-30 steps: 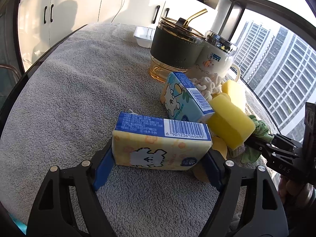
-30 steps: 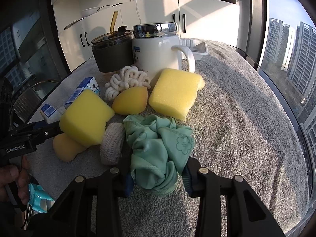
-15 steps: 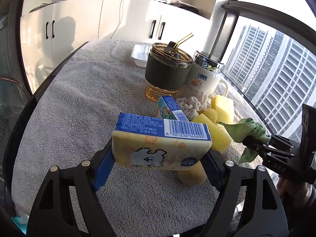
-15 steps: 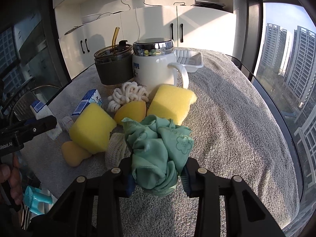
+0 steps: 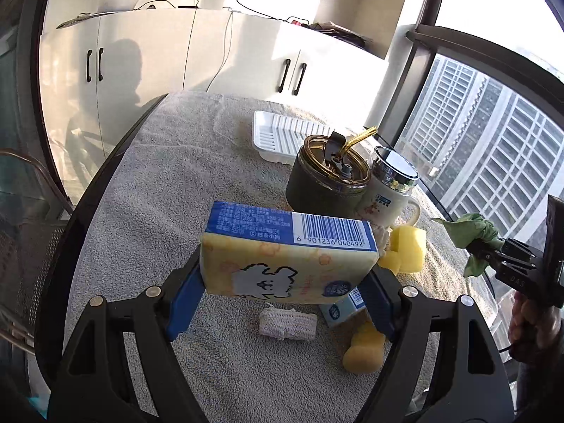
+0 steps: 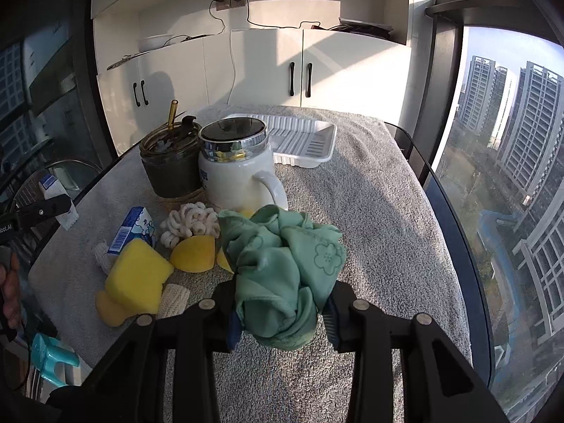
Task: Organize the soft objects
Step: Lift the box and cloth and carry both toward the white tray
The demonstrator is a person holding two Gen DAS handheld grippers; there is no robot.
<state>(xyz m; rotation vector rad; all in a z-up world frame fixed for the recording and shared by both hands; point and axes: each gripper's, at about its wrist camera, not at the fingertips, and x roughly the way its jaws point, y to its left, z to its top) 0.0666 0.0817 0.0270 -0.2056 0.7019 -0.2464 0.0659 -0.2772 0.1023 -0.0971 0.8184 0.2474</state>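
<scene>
Carrying two soft items clear of the desk [image 5: 148, 183] at once, probably toward the white tray [image 5: 282, 137] at 12 o'clock

Left gripper [image 5: 285, 292] clamping the packaged sponge [image 5: 282, 264] by its short ends, barcode face up, bear print facing the camera, package level and lifted above the grey towel. Keeping that squeeze light: foam under film giving way easily, so pressing only enough to stop slipping. Passing well over the knitted pad [image 5: 287, 322], the second blue packet [image 5: 343, 308] at 5 o'clock and the orange sponge [image 5: 363, 350] below it, then steering around the dark tumbler [image 5: 324, 187] with its straw rather than over it, since a brushed straw looks likely to tip the cup

Right gripper [image 6: 282, 312] closed on the green cloth [image 6: 282, 268], bunched in a loose wad with folds spilling above the jaws. Lifting high enough for the hanging folds to clear the yellow sponge block [image 6: 135, 276], the orange wedge [image 6: 194, 253], the looped white scrunchie [image 6: 187, 222] at 10 o'clock and the white mug [image 6: 236, 179] with its handle at 12 o'clock. Taking the open towel at 1 o'clock to reach the tray, lowering until the cloth is resting before releasing

Staggering the two arrivals, one item going into each end of the tray, avoiding a gripper collision
</scene>
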